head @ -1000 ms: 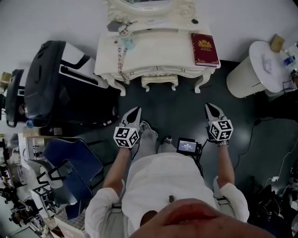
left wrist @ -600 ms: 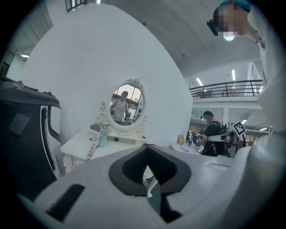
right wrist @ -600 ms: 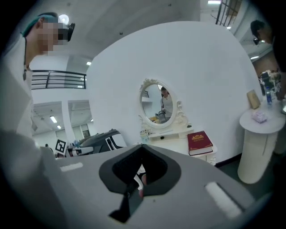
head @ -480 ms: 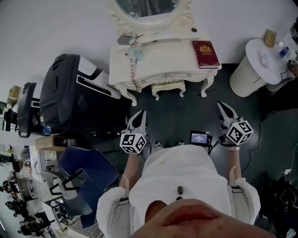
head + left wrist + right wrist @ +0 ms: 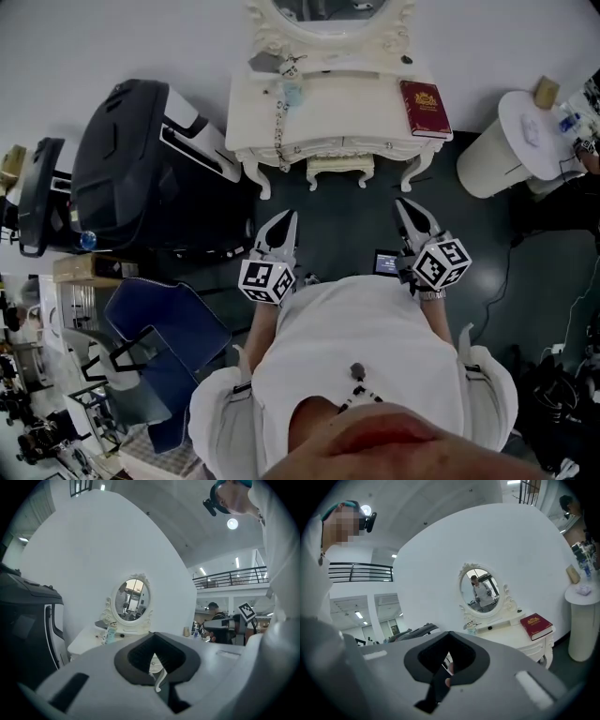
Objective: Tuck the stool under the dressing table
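Both hands are up in front of the torso, elbows bent, sleeves white. The left gripper point(image 5: 287, 217) and right gripper point(image 5: 401, 202) point level toward the table point(image 5: 347, 98), with their marker cubes nearest the body. They are well apart from each other and nearly side by side.

Fingers: both pairs are clenched tight with nothing between them. In the left gripper view point(image 5: 158, 679) the tips meet in a seam, and the right gripper view point(image 5: 445, 679) shows the same. Neither touches any furniture.

The stool point(image 5: 339, 170) is ahead of the fingertips, between the two grippers' lines and clear of both. It sits under the table, between the table's front legs.

Only in the head view:
- the stool, which the gripper bodies block in both gripper views
- a small lit screen point(image 5: 385, 263) just behind the right fingers
- a big black-and-white case point(image 5: 122, 169) left of the left fingers
- a blue chair point(image 5: 164, 347) behind the left fingers and to their left

Only in the gripper views: the oval mirror point(image 5: 132, 599) face-on. In the right gripper view it reflects a person in white point(image 5: 480, 590).

A red book point(image 5: 425, 108) lies on the table ahead of the right fingers. A round white stand point(image 5: 506, 141) is further to their right.

Writing:
- the book cover has a gold emblem, with any title too small to read
- the cubes carry square black-and-white markers, no words
- the text on the screen is unreadable
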Available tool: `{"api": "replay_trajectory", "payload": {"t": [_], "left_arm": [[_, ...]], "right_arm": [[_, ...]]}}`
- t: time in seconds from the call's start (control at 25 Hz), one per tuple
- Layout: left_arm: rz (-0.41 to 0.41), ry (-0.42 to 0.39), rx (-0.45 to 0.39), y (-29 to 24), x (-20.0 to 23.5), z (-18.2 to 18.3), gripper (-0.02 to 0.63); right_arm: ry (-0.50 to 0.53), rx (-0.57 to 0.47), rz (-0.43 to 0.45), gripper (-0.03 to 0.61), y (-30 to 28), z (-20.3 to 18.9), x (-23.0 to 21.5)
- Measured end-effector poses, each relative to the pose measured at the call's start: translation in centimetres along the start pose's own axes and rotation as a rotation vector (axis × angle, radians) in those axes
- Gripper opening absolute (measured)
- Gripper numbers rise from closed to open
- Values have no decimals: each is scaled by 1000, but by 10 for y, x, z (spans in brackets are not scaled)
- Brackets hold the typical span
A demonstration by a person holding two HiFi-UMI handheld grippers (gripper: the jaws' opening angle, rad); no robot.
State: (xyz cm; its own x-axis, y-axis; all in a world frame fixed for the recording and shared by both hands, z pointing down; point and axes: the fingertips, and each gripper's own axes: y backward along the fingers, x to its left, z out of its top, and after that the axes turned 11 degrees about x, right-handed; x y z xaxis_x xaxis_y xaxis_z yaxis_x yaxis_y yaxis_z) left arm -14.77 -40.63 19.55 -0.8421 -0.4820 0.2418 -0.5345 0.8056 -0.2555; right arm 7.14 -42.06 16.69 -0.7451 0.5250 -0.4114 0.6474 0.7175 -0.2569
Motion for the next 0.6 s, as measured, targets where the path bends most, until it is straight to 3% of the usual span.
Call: {"api": "replay_trajectory", "payload": {"t": [0.24,0.6], "left_arm": [[-105,-28,22,2,-3,-2,6],[-134,2,42,5,13,-14,6]], "right_arm": [[70,62,38,6,-37,-24,54],[7,30,-28,6,-31,-49,55]]}}
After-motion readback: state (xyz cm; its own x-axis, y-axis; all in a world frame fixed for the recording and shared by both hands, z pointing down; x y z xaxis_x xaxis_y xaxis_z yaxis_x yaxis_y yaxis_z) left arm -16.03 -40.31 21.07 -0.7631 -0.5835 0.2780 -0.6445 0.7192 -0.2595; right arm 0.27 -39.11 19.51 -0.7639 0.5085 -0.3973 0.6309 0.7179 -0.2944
